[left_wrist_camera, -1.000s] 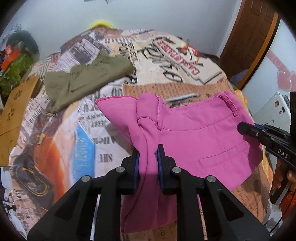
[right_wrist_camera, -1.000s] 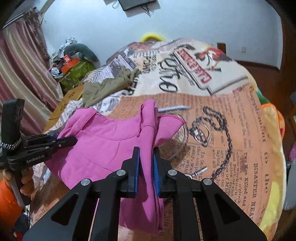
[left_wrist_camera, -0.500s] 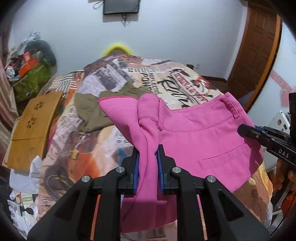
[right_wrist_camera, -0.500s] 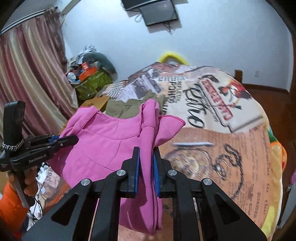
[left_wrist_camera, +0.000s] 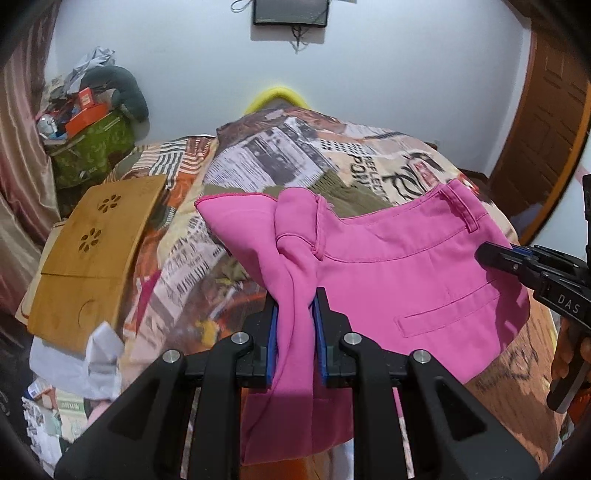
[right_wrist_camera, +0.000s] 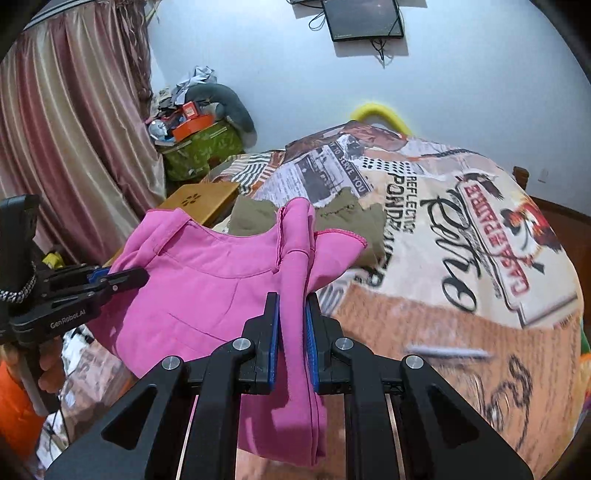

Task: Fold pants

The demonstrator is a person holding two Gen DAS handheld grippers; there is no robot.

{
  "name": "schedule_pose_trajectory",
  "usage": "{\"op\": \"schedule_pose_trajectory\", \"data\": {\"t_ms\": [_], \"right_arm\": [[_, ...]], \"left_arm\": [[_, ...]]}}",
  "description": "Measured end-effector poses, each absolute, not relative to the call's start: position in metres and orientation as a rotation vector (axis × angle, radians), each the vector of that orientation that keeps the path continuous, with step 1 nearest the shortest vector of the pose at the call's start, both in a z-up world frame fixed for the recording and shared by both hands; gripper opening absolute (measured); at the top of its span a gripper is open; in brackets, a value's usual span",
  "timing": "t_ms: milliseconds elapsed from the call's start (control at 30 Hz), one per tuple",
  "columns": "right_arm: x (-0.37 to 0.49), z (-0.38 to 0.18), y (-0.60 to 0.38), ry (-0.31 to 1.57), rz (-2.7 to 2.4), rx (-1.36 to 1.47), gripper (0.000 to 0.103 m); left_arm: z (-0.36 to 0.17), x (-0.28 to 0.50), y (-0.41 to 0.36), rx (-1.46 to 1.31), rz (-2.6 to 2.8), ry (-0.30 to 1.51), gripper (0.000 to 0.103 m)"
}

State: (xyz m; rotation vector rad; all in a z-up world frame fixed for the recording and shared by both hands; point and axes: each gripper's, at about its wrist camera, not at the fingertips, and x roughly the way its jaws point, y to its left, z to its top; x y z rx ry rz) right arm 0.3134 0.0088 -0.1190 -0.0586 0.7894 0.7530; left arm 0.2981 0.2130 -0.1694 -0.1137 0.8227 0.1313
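Note:
The pink pants (left_wrist_camera: 406,273) hang stretched in the air between my two grippers, above the printed bedspread (left_wrist_camera: 280,155). My left gripper (left_wrist_camera: 295,306) is shut on a bunched corner of the pants near the waistband. My right gripper (right_wrist_camera: 292,306) is shut on the opposite bunched corner of the pink pants (right_wrist_camera: 207,291). Each gripper also shows in the other's view: the right one (left_wrist_camera: 491,254) at the right edge, the left one (right_wrist_camera: 136,275) at the left edge. The waistband with a belt loop and a back pocket face the left wrist camera.
Olive green pants (right_wrist_camera: 354,221) lie on the bedspread (right_wrist_camera: 461,236) behind the pink ones. A wooden lap tray (left_wrist_camera: 96,254) rests at the bed's left side. Clutter on a green box (left_wrist_camera: 92,147), a curtain (right_wrist_camera: 66,140), a wall screen (left_wrist_camera: 290,11) and a wooden door (left_wrist_camera: 546,122) surround the bed.
Both grippers have lifted the pink pants upward off the bed; the views tilted up toward the far wall. The grip on both corners has stayed the same.

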Motion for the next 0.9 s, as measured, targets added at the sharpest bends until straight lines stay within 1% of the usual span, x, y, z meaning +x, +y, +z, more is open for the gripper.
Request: {"op": "schedule_pose_trajectory", "data": {"t_ms": [433,533,733,833,900], "right_arm": [[0.406,-0.125,0.066,0.738,0.714,-0.128,0.011],[0.428,-0.130,0.079,0.720,0.695,-0.162,0.011],[0.458,-0.163,0.095,0.719,0.641,-0.184,0.011],[0.464,-0.188,0.102,0.756,0.617,-0.198,0.011],[0.465,-0.200,0.103,0.773,0.608,-0.213,0.012]], "left_arm": [[-0.193,0.413,0.265,-0.111,0.150,0.801,0.017],[-0.205,0.439,0.281,-0.165,0.131,0.818,0.017],[-0.238,0.474,0.296,-0.180,0.123,0.848,0.018],[-0.262,0.493,0.302,-0.175,0.146,0.914,0.019],[-0.281,0.501,0.306,-0.166,0.144,0.963,0.022]]}}
